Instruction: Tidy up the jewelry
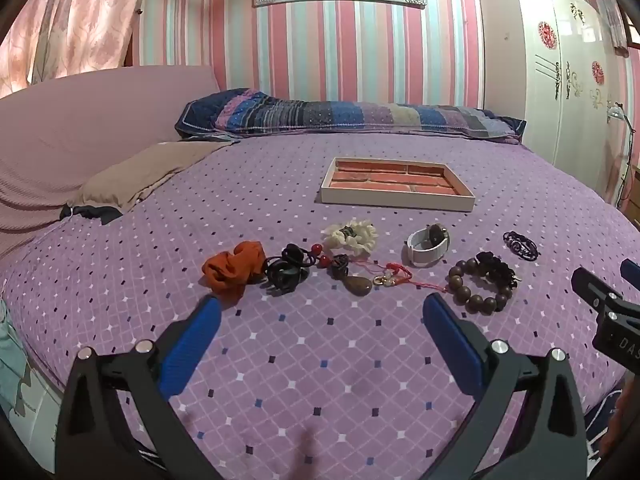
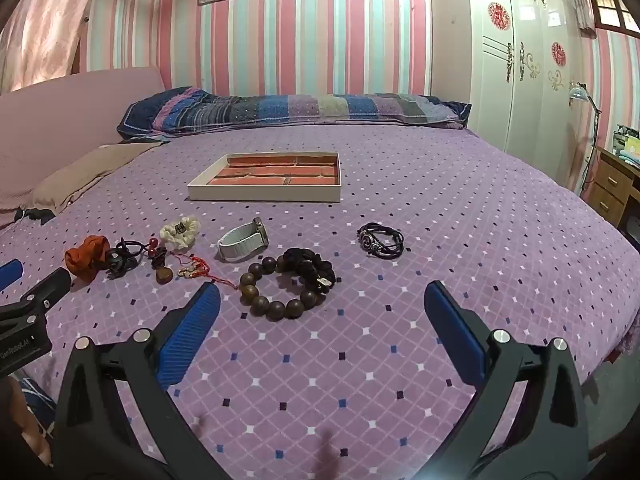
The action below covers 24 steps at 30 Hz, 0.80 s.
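risks before first pick: tangled cluster, soft bed, empty tray far off

both grippers hover over the bed [image 1: 320, 360], nothing held. left gripper [image 1: 322, 322] fingers spread wide apart, empty. right gripper [image 2: 322, 310] same, fingers wide apart, empty. tray [image 2: 264, 194] with brick-pattern floor sits further up the bed, well apart from the jewelry, and looks empty.

jewelry lies in a loose row between grippers and tray: orange scrunchie [image 1: 234, 268], black hair ties [image 1: 286, 270] touching it, brown pendant [image 1: 358, 284] on a red cord [image 1: 394, 276], white scrunchie [image 1: 352, 236], white watch [image 1: 428, 244], wooden bead bracelet [image 2: 276, 290], black beaded piece [image 2: 308, 266] lying over the bracelet's far side, black leather bracelet [image 2: 380, 238] off alone on the right.

what could go wrong:
- left cluster is crowded. closing on the hair ties probably drags the scrunchie or the cord along; cord looks looped near the ties, can't tell from here if it's actually tangled.
- wooden bracelet and black piece overlap, so one grab may lift both, or one drops on the way to the tray.
- bedding is soft. fingers pushed down may pinch the sheet with the item, or sink the pendant so the pads slide off.
- round beads could roll out of a shallow pinch.
- grippers sit close side by side, each showing in the other's view; both reaching to the middle risks a bump.
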{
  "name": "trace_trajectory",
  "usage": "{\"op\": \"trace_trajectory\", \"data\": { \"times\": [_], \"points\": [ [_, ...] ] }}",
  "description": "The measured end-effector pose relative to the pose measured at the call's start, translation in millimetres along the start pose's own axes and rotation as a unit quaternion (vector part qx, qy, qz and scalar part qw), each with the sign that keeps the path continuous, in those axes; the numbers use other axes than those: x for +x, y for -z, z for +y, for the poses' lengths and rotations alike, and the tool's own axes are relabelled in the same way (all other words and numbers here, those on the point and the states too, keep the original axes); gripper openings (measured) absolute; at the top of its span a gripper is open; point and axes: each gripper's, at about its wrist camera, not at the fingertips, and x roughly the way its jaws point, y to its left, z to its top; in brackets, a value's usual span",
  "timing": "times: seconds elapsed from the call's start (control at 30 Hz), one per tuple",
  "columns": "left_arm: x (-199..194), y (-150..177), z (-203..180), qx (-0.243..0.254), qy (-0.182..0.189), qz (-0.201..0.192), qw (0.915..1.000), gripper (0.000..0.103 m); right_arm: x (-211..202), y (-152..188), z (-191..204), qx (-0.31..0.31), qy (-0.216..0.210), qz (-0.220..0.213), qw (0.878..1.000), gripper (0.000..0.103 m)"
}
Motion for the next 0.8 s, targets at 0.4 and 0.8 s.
{"op": "trace_trajectory", "data": {
  "times": [0.4, 0.8],
  "points": [
    [0.3, -0.1, -0.6, 0.0, 0.0, -0.001, 1.0, 0.099, -4.6, 0.0, -2.0, 0.003, 0.0, 0.001, 1.0, 0.099],
    [-0.5, -2.5, -2.0, -0.002, 0.001, -0.001, 1.0, 0.099, -1.8, -2.2, -0.1, 0.003, 0.006, 0.0, 1.0, 0.099]
  ]
}}
